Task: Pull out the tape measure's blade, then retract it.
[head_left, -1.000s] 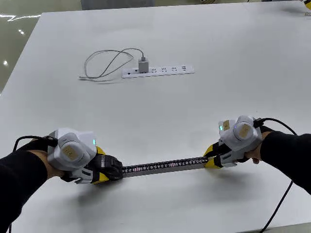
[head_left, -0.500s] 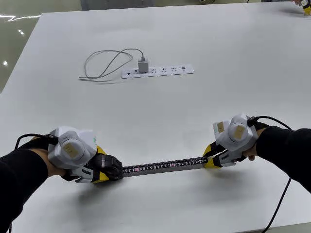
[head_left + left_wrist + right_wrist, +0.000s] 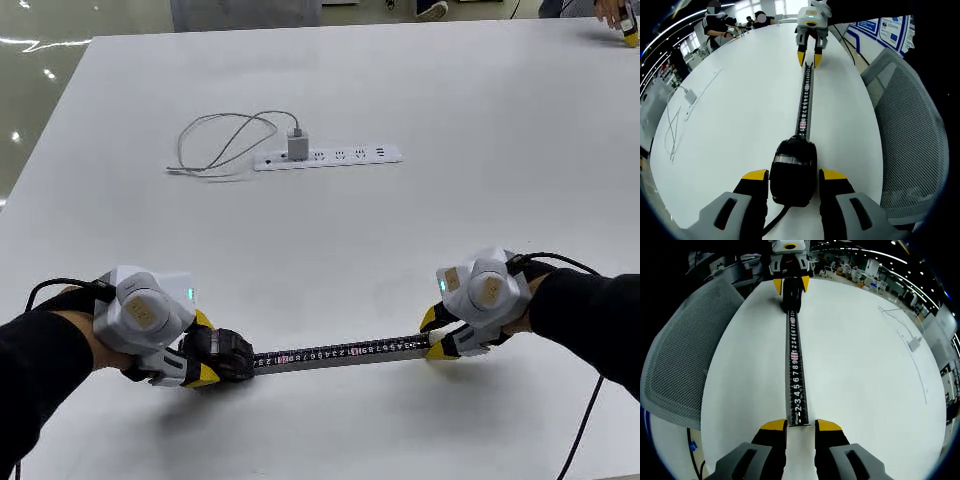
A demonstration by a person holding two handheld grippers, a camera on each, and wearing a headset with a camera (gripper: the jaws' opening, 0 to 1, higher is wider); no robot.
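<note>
Left gripper (image 3: 794,176) is clamped on the tape measure's case (image 3: 222,354) near the table's (image 3: 400,90) front edge, anchoring it. Right gripper (image 3: 800,426) pinches the blade (image 3: 794,360) by its tip, well apart, so the blade spans taut between them.

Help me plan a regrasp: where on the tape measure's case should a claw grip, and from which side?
Clamp the case across its two broad side faces, coming from the rear, opposite the blade mouth, as the left claw does. The case stands on edge and the blade runs out the front.
</note>
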